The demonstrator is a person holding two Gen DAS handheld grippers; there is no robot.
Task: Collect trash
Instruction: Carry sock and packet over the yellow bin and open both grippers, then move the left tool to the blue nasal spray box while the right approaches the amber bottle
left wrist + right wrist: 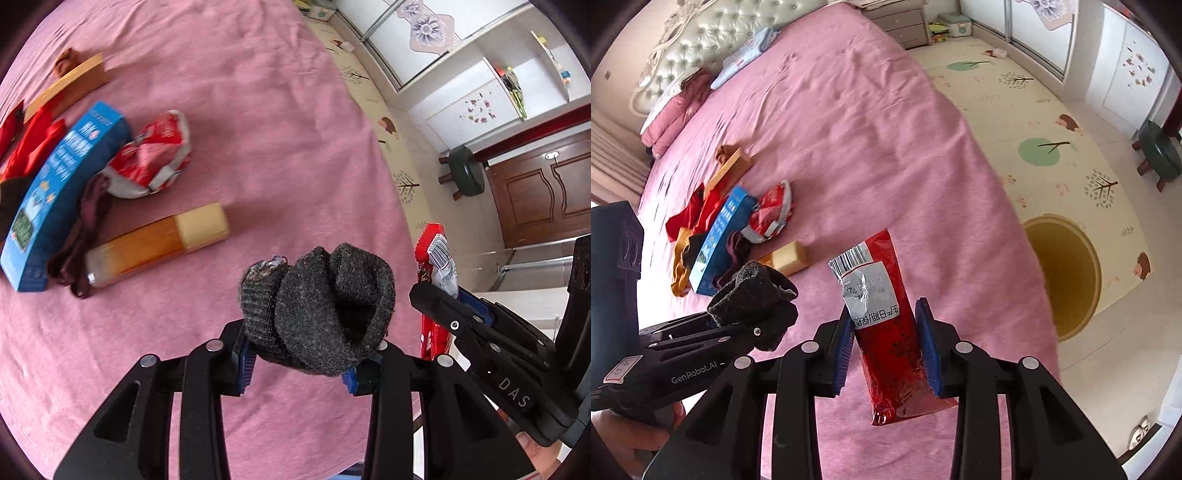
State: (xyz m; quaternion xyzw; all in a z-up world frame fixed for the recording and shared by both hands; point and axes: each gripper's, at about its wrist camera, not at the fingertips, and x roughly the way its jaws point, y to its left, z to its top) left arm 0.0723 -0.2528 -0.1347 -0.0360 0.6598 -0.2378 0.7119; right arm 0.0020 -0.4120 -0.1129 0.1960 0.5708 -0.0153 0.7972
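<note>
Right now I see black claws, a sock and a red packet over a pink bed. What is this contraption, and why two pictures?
There is no robot here: a person holds a two-finger gripper in each hand, and each carries a wide-angle camera looking along its fingers. That gives two pictures of one moment.

In the left camera's picture, the left gripper is closed on a rolled dark grey sock. In the right camera's, the right gripper pinches a red snack wrapper.

On the pink bed lie a blue box, a crumpled red-and-white wrapper, an amber bottle and some clothes. A round yellow bin stands on the floor beside the bed.
</note>
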